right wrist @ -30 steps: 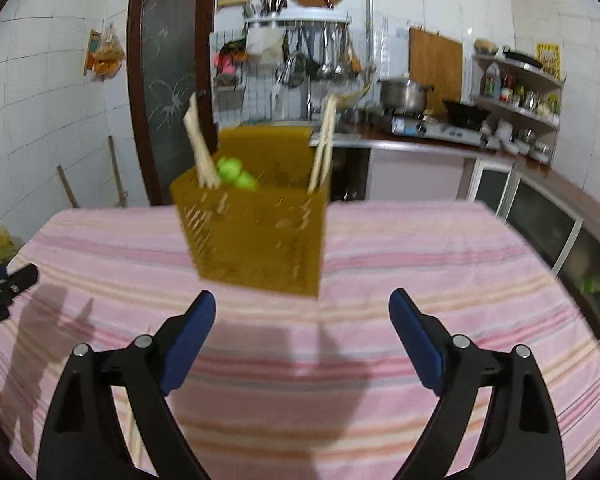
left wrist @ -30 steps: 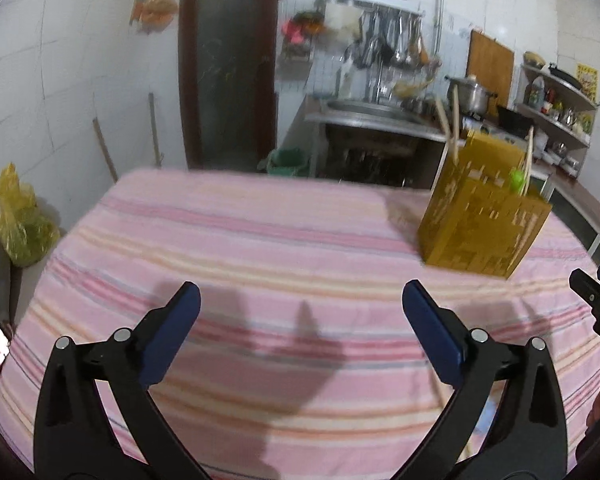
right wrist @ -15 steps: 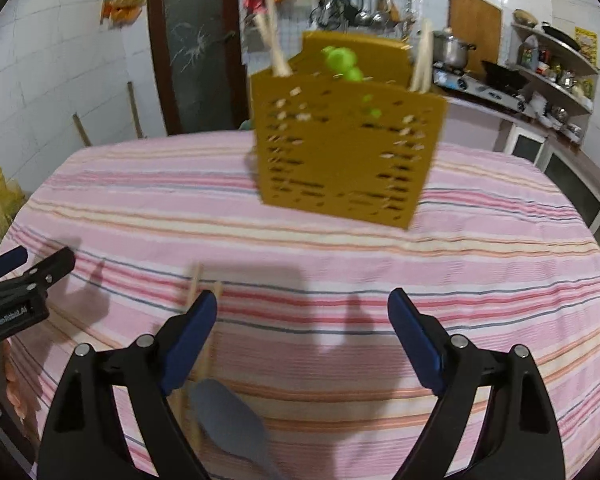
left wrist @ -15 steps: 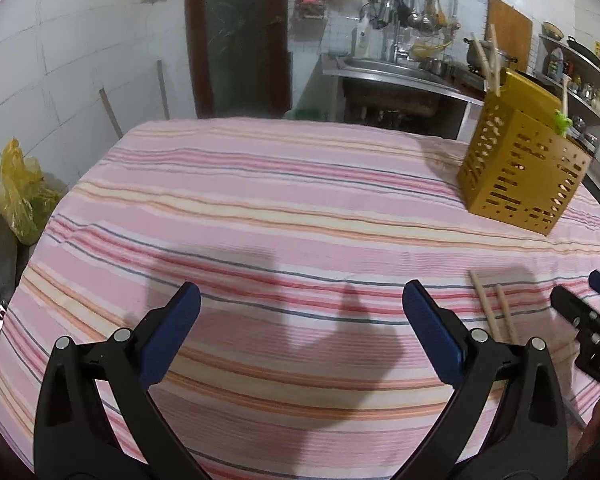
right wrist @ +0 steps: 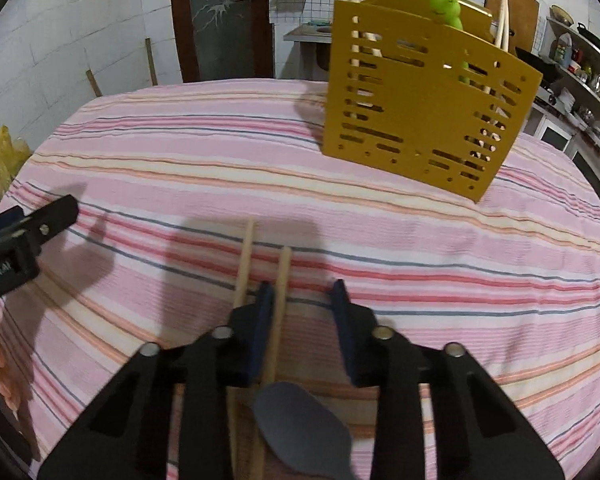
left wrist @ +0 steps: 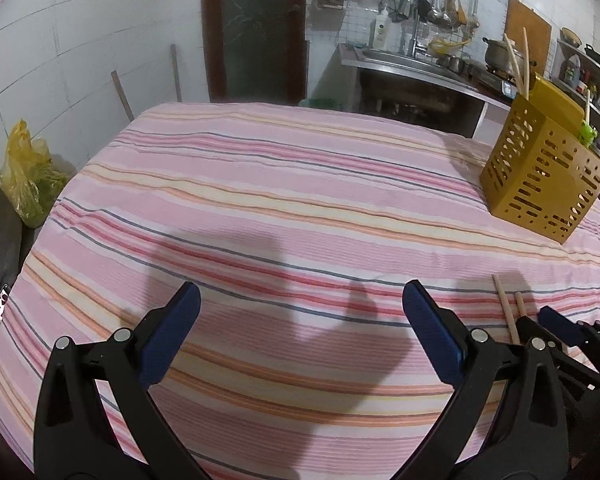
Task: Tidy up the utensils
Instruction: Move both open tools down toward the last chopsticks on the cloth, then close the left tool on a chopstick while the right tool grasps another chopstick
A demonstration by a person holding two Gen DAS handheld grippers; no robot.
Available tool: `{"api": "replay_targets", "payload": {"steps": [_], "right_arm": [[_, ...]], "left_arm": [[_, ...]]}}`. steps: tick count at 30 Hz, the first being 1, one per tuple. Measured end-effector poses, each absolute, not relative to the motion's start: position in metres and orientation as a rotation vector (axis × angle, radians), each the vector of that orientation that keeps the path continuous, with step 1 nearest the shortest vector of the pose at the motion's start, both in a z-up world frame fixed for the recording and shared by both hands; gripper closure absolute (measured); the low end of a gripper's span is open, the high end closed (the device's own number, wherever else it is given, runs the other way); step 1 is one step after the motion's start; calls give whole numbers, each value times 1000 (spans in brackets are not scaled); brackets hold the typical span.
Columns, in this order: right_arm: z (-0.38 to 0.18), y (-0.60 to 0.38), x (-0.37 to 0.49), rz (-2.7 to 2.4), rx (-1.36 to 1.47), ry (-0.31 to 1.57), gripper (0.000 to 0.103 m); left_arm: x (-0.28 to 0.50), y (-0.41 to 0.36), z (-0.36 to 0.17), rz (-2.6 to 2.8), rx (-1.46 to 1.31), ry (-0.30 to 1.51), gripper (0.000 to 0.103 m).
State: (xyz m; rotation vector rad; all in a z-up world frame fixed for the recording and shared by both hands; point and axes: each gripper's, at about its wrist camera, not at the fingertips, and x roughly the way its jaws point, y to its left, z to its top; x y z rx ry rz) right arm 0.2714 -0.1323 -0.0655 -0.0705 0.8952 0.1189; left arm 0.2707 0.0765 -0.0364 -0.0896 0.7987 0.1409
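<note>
Right tool [right wrist: 302, 294]: jaws just narrowed, one chopstick [right wrist: 281, 280] between the pads, gap still on its right; second chopstick [right wrist: 244, 260] just outside. Grey spoon [right wrist: 304, 428] lies nearest, beneath. Left tool [left wrist: 300, 304]: wide, empty, over striped tabletop [left wrist: 260, 200]. Far right: yellow utensil holder [right wrist: 424, 112], upright, holding sticks.

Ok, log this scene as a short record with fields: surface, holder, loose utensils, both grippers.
surface: striped tablecloth
holder: yellow slotted holder standing on the cloth, green frog utensil inside
loose utensils: wooden chopsticks, two side by side; grey spoon nearer the camera
right gripper: jaws have just been closing, not yet pinching; one chopstick between them, the other outside
left gripper: jaws wide, nothing between them
</note>
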Motion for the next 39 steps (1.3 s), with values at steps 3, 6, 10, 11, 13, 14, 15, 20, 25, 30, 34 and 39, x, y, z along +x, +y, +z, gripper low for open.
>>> {"api": "replay_targets", "payload": {"steps": [3, 6, 10, 11, 13, 14, 15, 20, 25, 30, 34, 39], "right_arm": [[-66, -132, 270, 117, -84, 891, 94], [-63, -144, 273, 124, -73, 894, 95], [-61, -168, 271, 104, -68, 893, 96], [-60, -177, 270, 94, -61, 892, 96], [-59, -197, 269, 71, -46, 892, 97], [-59, -207, 267, 55, -39, 891, 97], [-58, -216, 266, 44, -32, 890, 97], [-57, -262, 265, -21, 33, 886, 97], [-62, -278, 268, -10, 70, 890, 96], [-64, -280, 274, -5, 68, 895, 96], [-66, -282, 275, 3, 82, 901, 96], [-66, -283, 280, 6, 98, 908, 96]], "left_arm": [[270, 67, -35, 128, -88, 806, 5], [269, 58, -34, 118, -91, 806, 5], [269, 36, -32, 78, -98, 818, 5], [270, 30, -31, 69, -98, 821, 5], [270, 16, -32, 45, -97, 830, 5], [270, 9, -32, 34, -97, 836, 5], [271, 2, -33, 25, -98, 843, 6], [273, -40, -42, -39, -92, 895, 9], [279, -67, -59, -52, -59, 980, 44], [278, -72, -65, -28, -66, 978, 48], [280, -74, -65, -25, -69, 987, 62], [289, -68, -63, -24, -118, 1015, 89]]}}
